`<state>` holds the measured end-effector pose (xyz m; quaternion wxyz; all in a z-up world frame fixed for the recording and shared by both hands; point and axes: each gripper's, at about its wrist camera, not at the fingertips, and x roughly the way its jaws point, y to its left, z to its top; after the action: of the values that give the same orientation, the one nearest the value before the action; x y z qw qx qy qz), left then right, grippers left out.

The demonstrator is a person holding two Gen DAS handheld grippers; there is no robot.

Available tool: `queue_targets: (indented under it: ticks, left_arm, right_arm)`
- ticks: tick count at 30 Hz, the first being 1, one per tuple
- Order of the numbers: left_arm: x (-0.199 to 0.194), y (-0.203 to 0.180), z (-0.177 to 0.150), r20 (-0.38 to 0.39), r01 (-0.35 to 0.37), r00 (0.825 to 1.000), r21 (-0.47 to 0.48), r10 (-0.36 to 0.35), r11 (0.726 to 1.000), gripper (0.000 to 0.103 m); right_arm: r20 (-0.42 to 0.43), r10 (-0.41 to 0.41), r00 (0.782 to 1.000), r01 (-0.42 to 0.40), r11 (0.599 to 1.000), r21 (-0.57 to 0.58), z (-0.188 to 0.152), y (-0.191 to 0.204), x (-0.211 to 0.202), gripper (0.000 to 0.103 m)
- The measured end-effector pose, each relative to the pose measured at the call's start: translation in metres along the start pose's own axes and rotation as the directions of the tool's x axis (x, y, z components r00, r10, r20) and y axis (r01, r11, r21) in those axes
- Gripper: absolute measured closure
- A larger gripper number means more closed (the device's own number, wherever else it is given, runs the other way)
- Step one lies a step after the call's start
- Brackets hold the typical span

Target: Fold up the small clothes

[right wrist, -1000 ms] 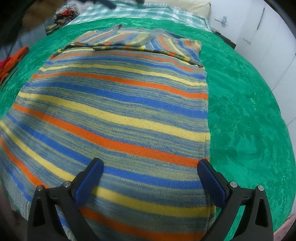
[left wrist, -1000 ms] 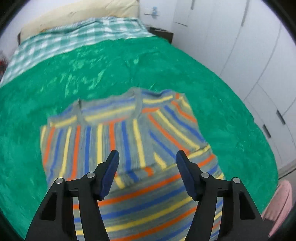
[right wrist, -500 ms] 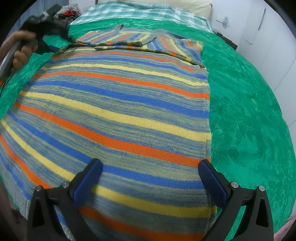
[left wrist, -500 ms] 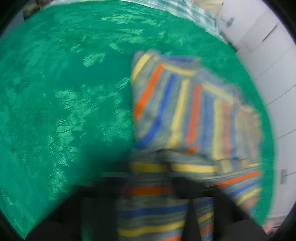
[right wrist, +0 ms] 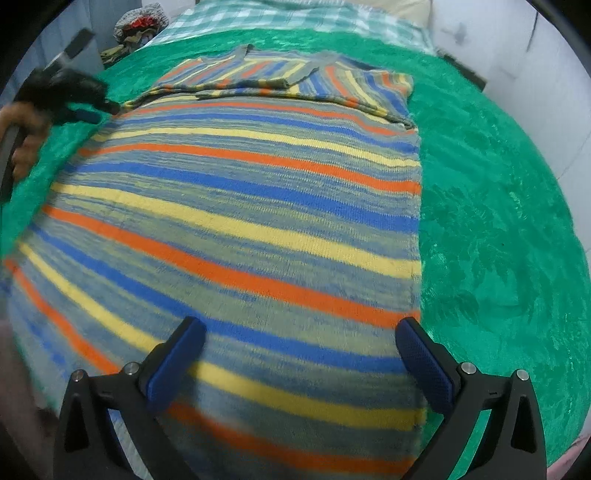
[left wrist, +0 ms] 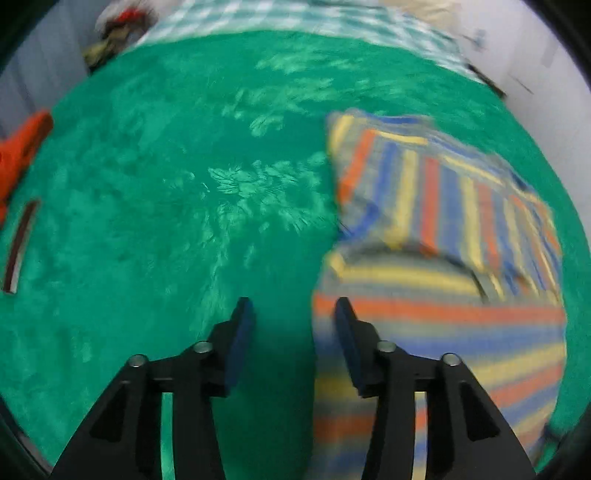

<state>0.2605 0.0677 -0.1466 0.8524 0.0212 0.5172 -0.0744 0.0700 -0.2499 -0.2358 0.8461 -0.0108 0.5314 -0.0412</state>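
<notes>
**Sleeves in, body fold still to come**

With both sets of jaws parted and holding nothing, I read this as a pause between folds. My left gripper (left wrist: 293,314) hangs over bare green bedspread (left wrist: 166,221) at lower centre of its view, its right finger just at the left edge of the striped sweater (left wrist: 436,288); I cannot tell whether it touches. My right gripper (right wrist: 301,349) is spread wide over the near hem, lower centre of its view, fingers above the knit, not pinching it.

Sweater (right wrist: 240,206) lies flat on the bedspread (right wrist: 498,221), filling most of the right view. Sleeves (right wrist: 266,77) appear already folded across the chest, upper centre. Body is still full length.

Judgement: roughly halfway. Left to do: take the hem or the shoulders and fold the body over, then tidy.

Left view is motion-blurred. Orange cloth (left wrist: 22,151) at far left, checked bedding (right wrist: 266,16) along the top, well apart from the work.
</notes>
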Motion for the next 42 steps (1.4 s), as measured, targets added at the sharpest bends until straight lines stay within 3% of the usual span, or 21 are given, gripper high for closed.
queue_targets:
  ticks: [3, 6, 7, 9, 11, 13, 16, 18, 20, 21, 25, 30, 35, 42]
  left_arm:
    - [-0.047, -0.027, -0.051, 0.015, 0.085, 0.996, 0.144, -0.088, 0.986, 0.049]
    - [-0.069, -0.059, -0.112, -0.050, 0.182, 0.983, 0.275, -0.175, 0.944, 0.048]
    - [-0.066, -0.069, -0.137, -0.108, 0.190, 0.980, 0.314, -0.164, 0.930, 0.048]
    - [-0.053, -0.074, -0.178, -0.203, 0.131, 0.977, 0.363, -0.059, 0.922, 0.049]
    - [-0.062, -0.064, -0.203, -0.160, 0.061, 0.987, 0.367, -0.002, 0.928, 0.049]
    - [-0.073, -0.054, -0.213, -0.165, 0.012, 0.985, 0.368, 0.053, 0.930, 0.049]
    - [-0.091, -0.035, -0.218, -0.193, -0.002, 0.979, 0.329, 0.069, 0.944, 0.052]
    - [-0.108, -0.018, -0.215, -0.180, -0.004, 0.982, 0.274, 0.056, 0.962, 0.050]
    - [-0.126, 0.002, -0.210, -0.129, -0.006, 0.991, 0.199, 0.032, 0.980, 0.032]
    - [-0.130, 0.010, -0.207, -0.112, -0.004, 0.993, 0.167, 0.023, 0.986, 0.028]
    - [-0.133, 0.034, -0.196, -0.079, 0.008, 0.997, 0.055, -0.004, 0.998, 0.026]
    - [-0.137, 0.026, -0.199, -0.046, 0.054, 0.998, 0.020, -0.053, 0.998, 0.026]
    - [-0.129, -0.001, -0.190, -0.022, 0.064, 0.998, 0.046, -0.063, 0.997, 0.024]
    - [-0.141, -0.007, -0.186, 0.003, 0.068, 0.998, 0.033, -0.068, 0.997, 0.021]
  right_arm:
    - [-0.003, 0.015, 1.000, -0.015, 1.000, 0.023, -0.001, -0.007, -0.022, 0.007]
    - [-0.028, 0.058, 0.998, -0.058, 0.998, 0.015, -0.007, -0.004, -0.033, 0.007]
    - [-0.060, 0.061, 0.996, -0.061, 0.998, 0.000, -0.010, -0.003, -0.030, 0.007]
    - [-0.172, 0.019, 0.985, -0.028, 0.998, -0.050, -0.026, 0.001, -0.015, 0.007]
    - [-0.228, -0.023, 0.973, 0.005, 0.997, -0.080, -0.041, -0.002, -0.010, 0.007]
    - [-0.277, -0.029, 0.960, 0.018, 0.999, -0.041, -0.058, -0.016, -0.013, 0.007]
    - [-0.332, -0.079, 0.940, 0.072, 0.997, -0.033, -0.074, -0.030, -0.020, 0.007]
    - [-0.324, -0.065, 0.944, 0.071, 0.997, 0.007, -0.076, -0.039, -0.032, 0.010]
    - [-0.263, -0.058, 0.963, 0.073, 0.996, 0.048, -0.072, -0.045, -0.053, 0.010]
    - [-0.229, -0.063, 0.971, 0.078, 0.995, 0.058, -0.069, -0.047, -0.062, 0.010]
    - [-0.092, -0.134, 0.987, 0.140, 0.988, 0.066, -0.057, -0.042, -0.097, 0.010]
    - [0.044, -0.187, 0.981, 0.181, 0.978, 0.103, -0.041, -0.032, -0.125, 0.010]
    - [0.097, -0.208, 0.973, 0.199, 0.976, 0.093, -0.028, -0.017, -0.139, 0.009]
    - [0.110, -0.257, 0.960, 0.249, 0.965, 0.081, -0.026, -0.010, -0.150, 0.009]
